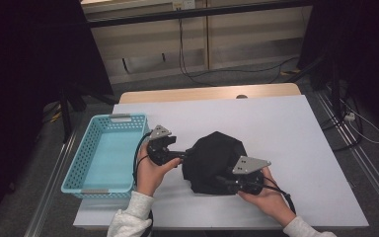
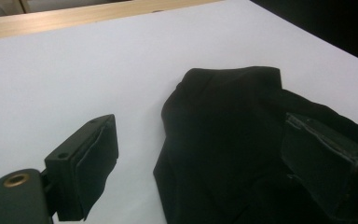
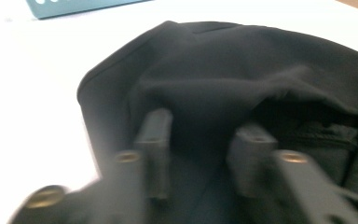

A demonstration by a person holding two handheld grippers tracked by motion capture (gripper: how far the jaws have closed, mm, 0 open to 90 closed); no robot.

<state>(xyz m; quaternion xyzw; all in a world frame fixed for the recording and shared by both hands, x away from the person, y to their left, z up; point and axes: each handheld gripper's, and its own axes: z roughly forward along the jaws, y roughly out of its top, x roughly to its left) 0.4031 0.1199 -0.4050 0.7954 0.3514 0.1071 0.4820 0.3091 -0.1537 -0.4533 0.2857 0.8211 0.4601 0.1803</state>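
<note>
This looks like a lab or test room. A white table [image 1: 286, 128] stands between dark curtains [image 1: 34, 49]. Loose cables [image 1: 217, 74] lie on the grey floor [image 1: 256, 74]. Metal rails [image 1: 375, 173] run along the sides, and plain wooden panels [image 1: 237, 39] stand behind.

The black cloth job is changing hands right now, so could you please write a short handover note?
Left gripper: open, its jaws either side of the left edge of the black cloth.
Right gripper: jaws part closed over a fold at the cloth's near right edge; a firm grip cannot be told.
Cloth: bunched mid-table, beside the blue basket.
Done: both grippers at the cloth.
Left: grip and handle it, perhaps into the basket.
</note>
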